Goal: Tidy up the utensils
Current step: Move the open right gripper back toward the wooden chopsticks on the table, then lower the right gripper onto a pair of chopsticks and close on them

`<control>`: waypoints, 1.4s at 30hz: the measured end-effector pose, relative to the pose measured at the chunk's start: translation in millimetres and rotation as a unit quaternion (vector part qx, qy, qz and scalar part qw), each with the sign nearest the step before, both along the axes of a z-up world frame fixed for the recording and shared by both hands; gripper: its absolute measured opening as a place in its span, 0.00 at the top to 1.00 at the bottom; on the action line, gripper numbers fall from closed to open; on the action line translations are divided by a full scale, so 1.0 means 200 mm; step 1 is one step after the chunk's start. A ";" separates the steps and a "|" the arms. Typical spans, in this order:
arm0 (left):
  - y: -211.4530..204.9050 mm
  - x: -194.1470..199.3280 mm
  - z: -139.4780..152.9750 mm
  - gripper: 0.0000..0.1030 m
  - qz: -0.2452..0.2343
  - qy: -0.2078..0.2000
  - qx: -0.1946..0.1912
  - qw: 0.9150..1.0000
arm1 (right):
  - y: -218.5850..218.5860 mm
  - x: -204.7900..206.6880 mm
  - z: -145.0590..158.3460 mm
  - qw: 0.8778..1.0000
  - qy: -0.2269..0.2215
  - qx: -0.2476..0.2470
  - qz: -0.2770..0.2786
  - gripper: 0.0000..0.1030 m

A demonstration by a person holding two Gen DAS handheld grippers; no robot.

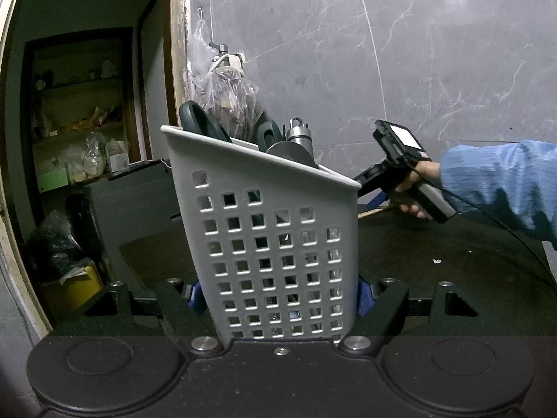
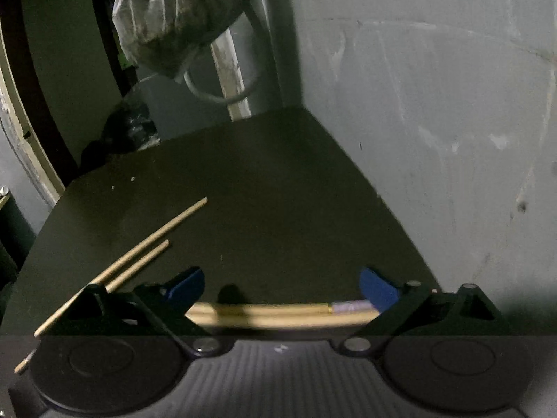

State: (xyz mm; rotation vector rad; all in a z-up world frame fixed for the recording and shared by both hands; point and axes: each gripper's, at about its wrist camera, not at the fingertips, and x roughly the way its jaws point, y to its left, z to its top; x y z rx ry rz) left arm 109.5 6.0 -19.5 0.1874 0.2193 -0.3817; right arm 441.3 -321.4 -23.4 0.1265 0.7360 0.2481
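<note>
At frame centre, the left tool clenches the grey perforated utensil basket; no writing is legible. Lower frame, the right tool gapes above chopsticks on the dark surface.

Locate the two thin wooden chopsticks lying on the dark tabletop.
In the right wrist view, the two thin wooden chopsticks lie side by side on the dark tabletop, at lower left, just beyond the open right gripper's left finger.
</note>
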 end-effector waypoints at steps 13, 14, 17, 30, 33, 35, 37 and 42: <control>0.00 0.00 -0.01 0.24 0.001 -0.001 0.000 1.000 | 0.03 -0.42 0.04 0.995 0.045 -0.014 0.089 0.05; -0.01 0.00 -0.01 0.24 0.002 -0.001 0.001 1.000 | 0.04 -0.46 0.04 0.994 0.042 -0.020 0.096 0.08; -0.01 0.00 -0.01 0.24 0.003 0.000 0.001 1.000 | 0.13 -0.55 0.04 0.992 0.026 -0.062 0.110 0.16; 0.00 0.00 -0.01 0.24 0.004 0.001 0.001 1.000 | 0.14 -0.62 0.04 0.996 -0.006 -0.082 0.038 0.85; 0.00 0.00 -0.01 0.24 0.004 0.001 0.000 1.000 | 0.15 -0.68 0.04 0.996 -0.002 -0.081 0.043 0.85; 0.00 0.00 -0.01 0.24 0.004 0.002 0.000 1.000 | 0.16 -0.75 0.05 0.996 0.001 -0.078 0.048 0.85; 0.00 0.00 -0.01 0.24 0.004 0.001 0.000 1.000 | 0.17 -0.85 0.05 0.996 0.002 -0.075 0.052 0.85; 0.00 0.00 -0.01 0.24 0.004 0.001 0.000 1.000 | 0.20 -1.11 0.05 0.997 0.007 -0.060 0.055 0.85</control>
